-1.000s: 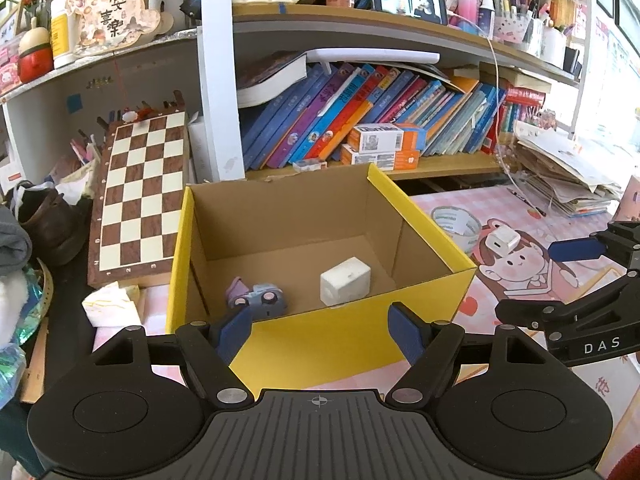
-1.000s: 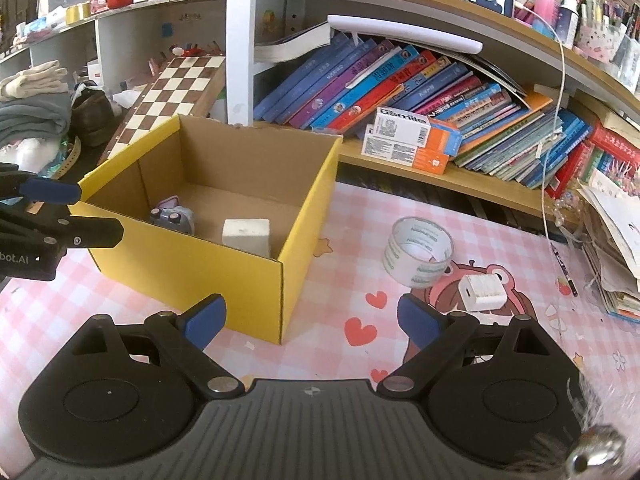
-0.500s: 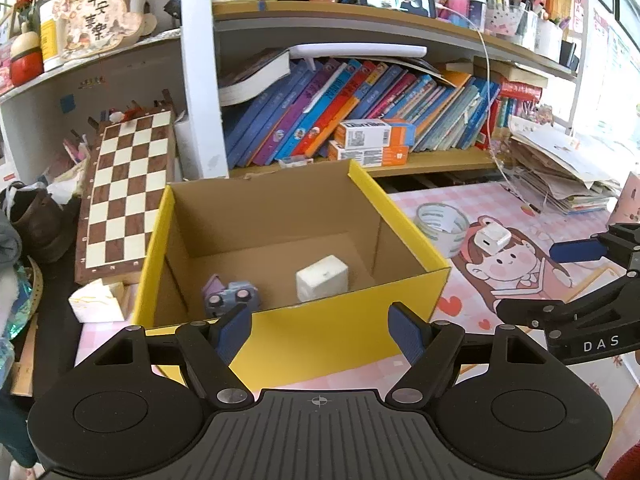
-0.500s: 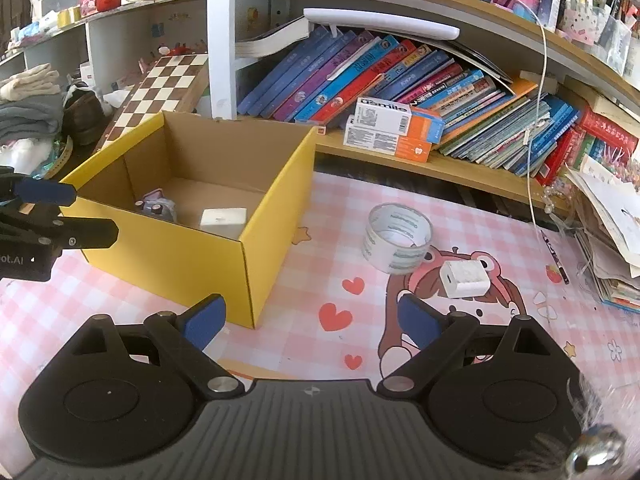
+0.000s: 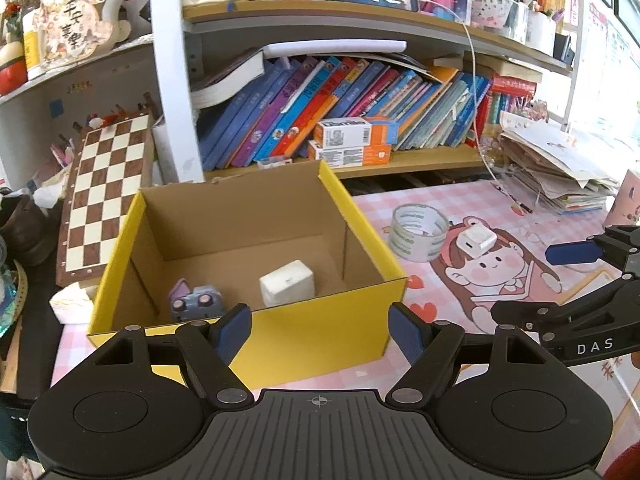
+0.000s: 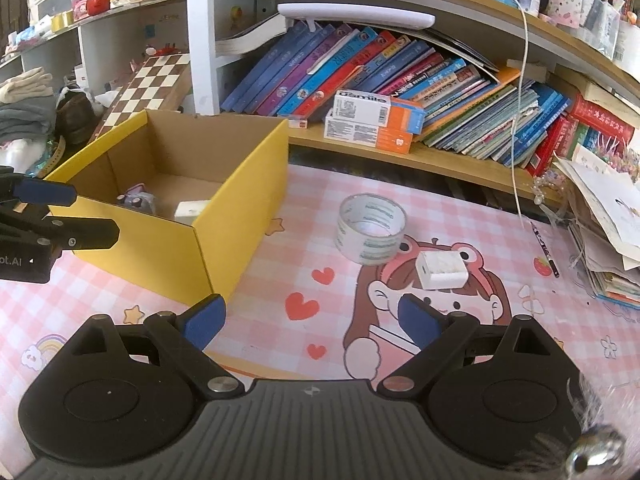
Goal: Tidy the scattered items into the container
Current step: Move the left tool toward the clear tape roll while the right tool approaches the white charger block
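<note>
A yellow cardboard box (image 5: 320,316) (image 6: 240,184) stands open on the pink mat. Inside lie a white block (image 5: 287,289) (image 6: 191,211) and a small grey-purple toy car (image 5: 196,303) (image 6: 137,200). On the mat to its right sit a clear tape roll (image 5: 418,232) (image 6: 370,232) and a white charger cube (image 5: 477,242) (image 6: 440,270). My left gripper (image 5: 320,328) is open and empty before the box's front wall. My right gripper (image 6: 310,316) is open and empty, near the charger cube.
A bookshelf with leaning books (image 5: 320,112) and orange-white cartons (image 6: 372,120) runs behind. A chessboard (image 5: 104,192) leans left of the box. A paper stack (image 6: 604,224) lies at the right, a pen (image 6: 544,248) beside it. A crumpled tissue (image 5: 72,304) lies left of the box.
Both grippers have shifted right. The box has slid left in both views and the tape roll and charger cube have come closer in the right wrist view. Both stay open.
</note>
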`<move>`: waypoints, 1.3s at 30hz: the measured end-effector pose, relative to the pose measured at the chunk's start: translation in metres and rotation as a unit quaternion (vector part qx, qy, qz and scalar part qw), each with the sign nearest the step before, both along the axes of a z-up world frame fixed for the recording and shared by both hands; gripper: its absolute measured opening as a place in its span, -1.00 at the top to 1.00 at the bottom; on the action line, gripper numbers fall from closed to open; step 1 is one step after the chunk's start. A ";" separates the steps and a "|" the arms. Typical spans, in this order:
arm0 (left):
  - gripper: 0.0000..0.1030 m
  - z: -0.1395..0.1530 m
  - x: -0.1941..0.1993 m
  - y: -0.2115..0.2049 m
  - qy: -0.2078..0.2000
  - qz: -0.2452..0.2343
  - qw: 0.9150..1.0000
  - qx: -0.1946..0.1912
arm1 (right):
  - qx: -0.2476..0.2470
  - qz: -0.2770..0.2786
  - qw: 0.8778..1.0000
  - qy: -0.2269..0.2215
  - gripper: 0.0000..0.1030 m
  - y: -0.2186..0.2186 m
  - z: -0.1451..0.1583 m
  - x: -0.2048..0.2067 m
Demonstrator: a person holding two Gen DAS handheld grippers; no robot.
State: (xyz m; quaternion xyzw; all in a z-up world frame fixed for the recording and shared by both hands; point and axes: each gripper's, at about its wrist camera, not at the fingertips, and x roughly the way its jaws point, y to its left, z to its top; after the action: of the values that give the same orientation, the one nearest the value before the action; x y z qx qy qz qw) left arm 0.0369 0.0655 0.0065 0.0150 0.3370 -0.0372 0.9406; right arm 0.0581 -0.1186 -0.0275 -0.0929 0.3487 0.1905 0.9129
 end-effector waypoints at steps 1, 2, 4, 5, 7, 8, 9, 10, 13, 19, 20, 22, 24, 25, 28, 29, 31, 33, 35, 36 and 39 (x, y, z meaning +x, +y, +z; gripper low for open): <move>-0.50 0.000 0.001 -0.003 0.000 0.000 1.000 0.000 | 0.000 0.000 1.000 0.000 -0.82 -0.003 0.000 0.000; -0.50 0.000 0.002 -0.007 0.001 0.000 1.000 0.001 | 0.001 0.000 1.000 0.001 -0.82 -0.007 -0.001 0.001; -0.50 -0.001 0.004 -0.013 0.002 -0.001 1.000 0.001 | 0.002 0.000 1.000 0.002 -0.82 -0.013 -0.002 0.003; -0.50 -0.001 0.004 -0.017 0.002 -0.001 1.000 0.002 | 0.003 0.000 1.000 0.003 -0.82 -0.016 -0.003 0.004; -0.50 -0.001 0.006 -0.024 0.003 -0.002 1.000 0.003 | 0.005 -0.001 1.000 0.005 -0.82 -0.023 -0.004 0.006; -0.50 -0.001 0.007 -0.027 0.003 -0.002 1.000 0.003 | 0.005 -0.001 1.000 0.006 -0.82 -0.026 -0.005 0.007; -0.50 -0.001 0.007 -0.031 0.003 -0.003 1.000 0.003 | 0.006 -0.001 1.000 0.007 -0.82 -0.030 -0.006 0.008; -0.50 -0.001 0.009 -0.035 0.003 -0.004 1.000 0.004 | 0.007 -0.001 1.000 0.007 -0.82 -0.033 -0.006 0.009; -0.50 0.000 0.012 -0.046 0.002 -0.008 1.000 0.007 | 0.010 -0.003 1.000 0.007 -0.82 -0.043 -0.007 0.012; -0.50 0.002 0.021 -0.068 0.003 -0.019 1.000 0.016 | 0.019 -0.009 1.000 0.006 -0.82 -0.064 -0.009 0.018; -0.50 0.002 0.022 -0.073 0.003 -0.022 1.000 0.019 | 0.021 -0.011 1.000 0.007 -0.82 -0.067 -0.010 0.019; -0.50 0.003 0.025 -0.082 0.004 -0.028 0.999 0.022 | 0.024 -0.016 1.000 0.009 -0.82 -0.074 -0.012 0.022; -0.50 0.004 0.028 -0.090 0.004 -0.035 0.999 0.025 | 0.027 -0.020 0.999 0.011 -0.82 -0.080 -0.013 0.025; -0.50 0.004 0.030 -0.094 0.005 -0.038 0.999 0.026 | 0.028 -0.021 0.999 0.012 -0.82 -0.083 -0.014 0.026; -0.50 0.003 0.034 -0.105 0.008 -0.046 0.999 0.028 | 0.031 -0.024 0.999 0.014 -0.82 -0.091 -0.016 0.029; -0.50 0.002 0.036 -0.108 0.009 -0.049 0.998 0.030 | 0.031 -0.025 0.999 0.015 -0.82 -0.093 -0.017 0.031; -0.50 -0.001 0.041 -0.114 0.014 -0.054 0.998 0.031 | 0.032 -0.027 0.999 0.016 -0.82 -0.099 -0.018 0.033; -0.50 -0.005 0.045 -0.119 0.018 -0.058 0.998 0.032 | 0.032 -0.031 0.999 0.019 -0.82 -0.104 -0.020 0.036; -0.50 -0.008 0.049 -0.124 0.022 -0.063 0.997 0.033 | 0.030 -0.036 0.999 0.022 -0.82 -0.109 -0.022 0.039; -0.50 -0.009 0.051 -0.127 0.024 -0.065 0.997 0.033 | 0.029 -0.038 0.999 0.024 -0.82 -0.111 -0.023 0.041; -0.50 -0.012 0.057 -0.132 0.028 -0.071 0.997 0.033 | 0.028 -0.044 0.998 0.026 -0.82 -0.117 -0.026 0.046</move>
State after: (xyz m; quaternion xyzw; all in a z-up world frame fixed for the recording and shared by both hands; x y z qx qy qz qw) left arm 0.0940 -0.0669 -0.0052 0.0688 0.3620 -0.0932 0.9250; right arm 0.1039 -0.2357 -0.0531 -0.0470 0.3709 0.1622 0.9132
